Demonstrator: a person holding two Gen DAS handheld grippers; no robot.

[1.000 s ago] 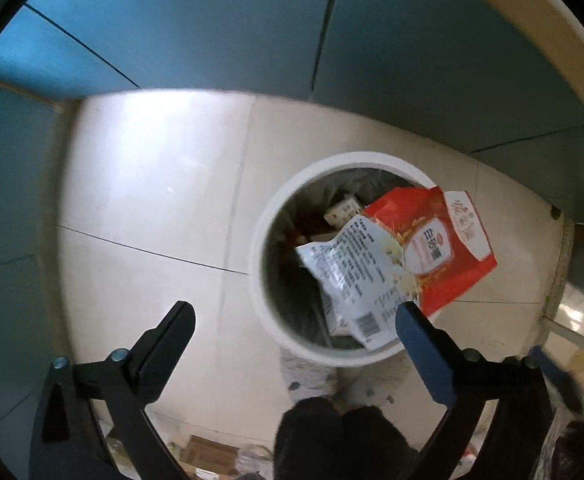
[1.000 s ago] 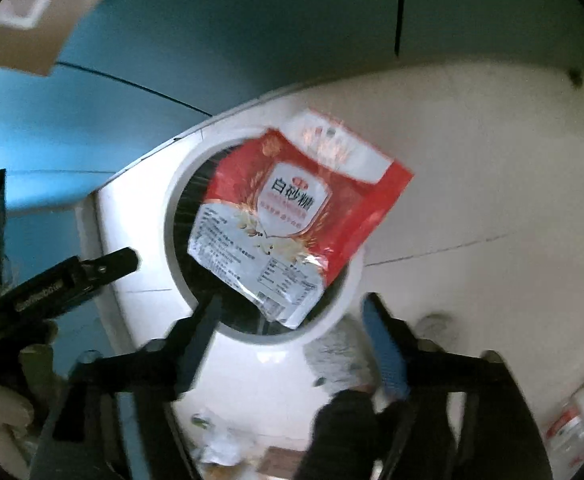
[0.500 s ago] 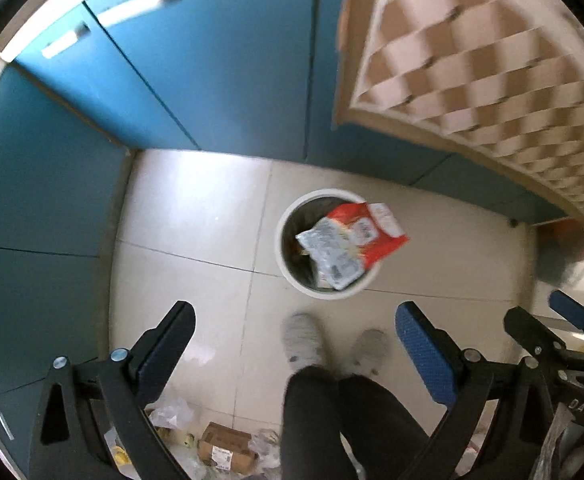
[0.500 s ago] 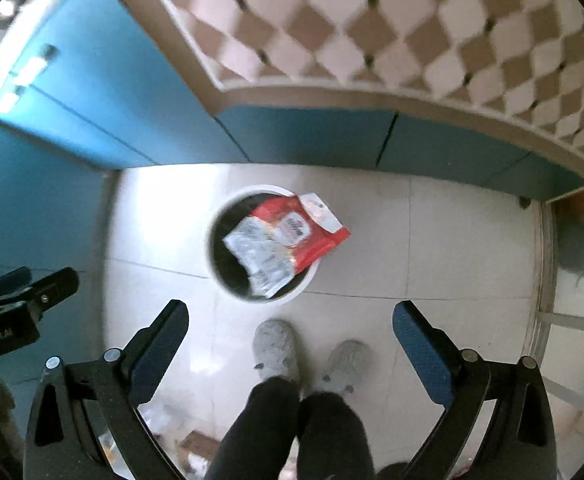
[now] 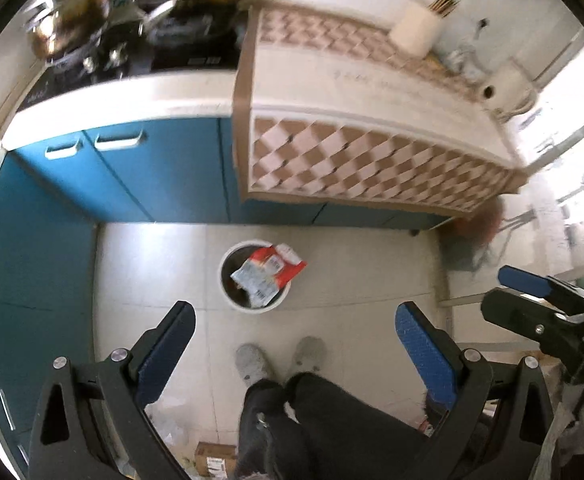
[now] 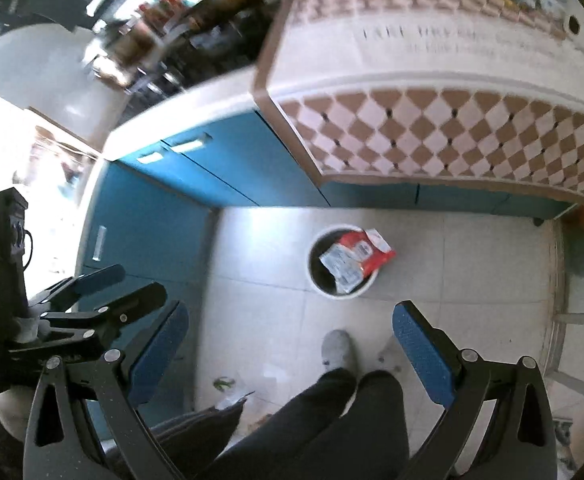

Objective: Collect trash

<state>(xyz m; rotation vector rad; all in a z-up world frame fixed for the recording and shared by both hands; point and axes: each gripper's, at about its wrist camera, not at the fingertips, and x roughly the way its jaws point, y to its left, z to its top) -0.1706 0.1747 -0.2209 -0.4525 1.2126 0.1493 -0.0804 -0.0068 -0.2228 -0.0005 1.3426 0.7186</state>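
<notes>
The red-and-white sugar packet (image 5: 267, 275) lay across the rim of the white trash bin (image 5: 232, 300) on the tiled floor (image 5: 152, 264), overhanging its right edge. Both the left gripper (image 5: 293, 346) and right gripper (image 6: 290, 344) hung high above, jaws wide apart and empty.

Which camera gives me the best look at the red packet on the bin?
The left wrist view: the red packet sits near the picture's middle, lying across the bin rim. The right wrist view shows the same packet, off to the right and no clearer.
</notes>
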